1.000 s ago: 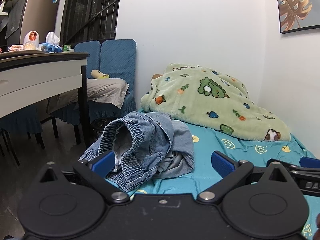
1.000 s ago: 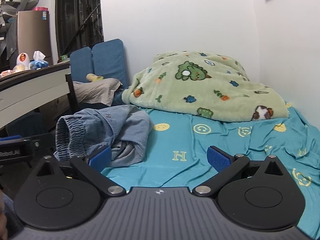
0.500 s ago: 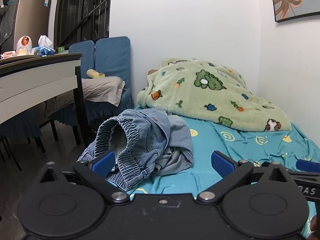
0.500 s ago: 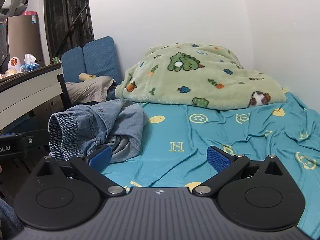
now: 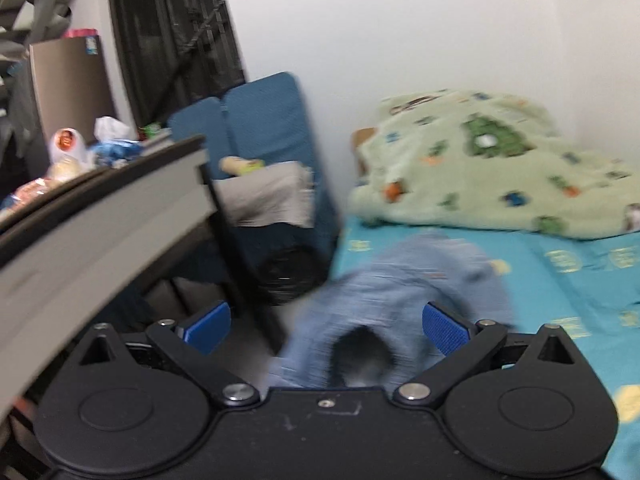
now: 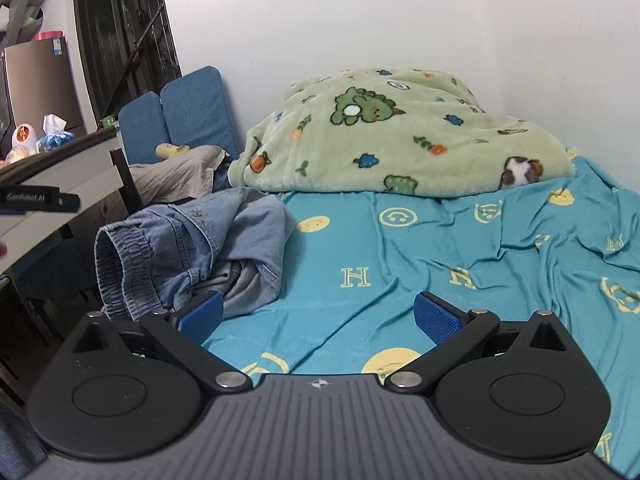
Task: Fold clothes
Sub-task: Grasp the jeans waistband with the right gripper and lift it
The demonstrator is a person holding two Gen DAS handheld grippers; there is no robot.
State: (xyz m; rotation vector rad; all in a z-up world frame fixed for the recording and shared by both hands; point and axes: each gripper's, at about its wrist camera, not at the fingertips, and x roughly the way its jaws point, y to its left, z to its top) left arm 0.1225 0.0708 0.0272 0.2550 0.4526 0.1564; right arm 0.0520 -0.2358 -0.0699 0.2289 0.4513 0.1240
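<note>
A crumpled blue denim garment [image 6: 192, 248] with an elastic waistband lies at the left edge of the bed, on the turquoise sheet [image 6: 400, 280]. In the blurred left wrist view the denim [image 5: 400, 300] is just ahead of my left gripper [image 5: 326, 328], which is open and empty, its waistband opening between the fingers. My right gripper [image 6: 318, 318] is open and empty, low over the sheet, with the denim beside its left finger. Part of the left gripper [image 6: 40, 202] shows at the far left of the right wrist view.
A green cartoon blanket [image 6: 400, 136] is piled at the head of the bed. A white desk [image 5: 100, 220] with clutter stands close on the left. Blue chairs [image 5: 260, 120] with grey cloth stand by the wall. A dark bin [image 5: 288, 276] sits on the floor.
My left gripper has swung left and closer to the denim, its view now blurred. My right gripper has moved forward and lower over the sheet. Both stay open.
</note>
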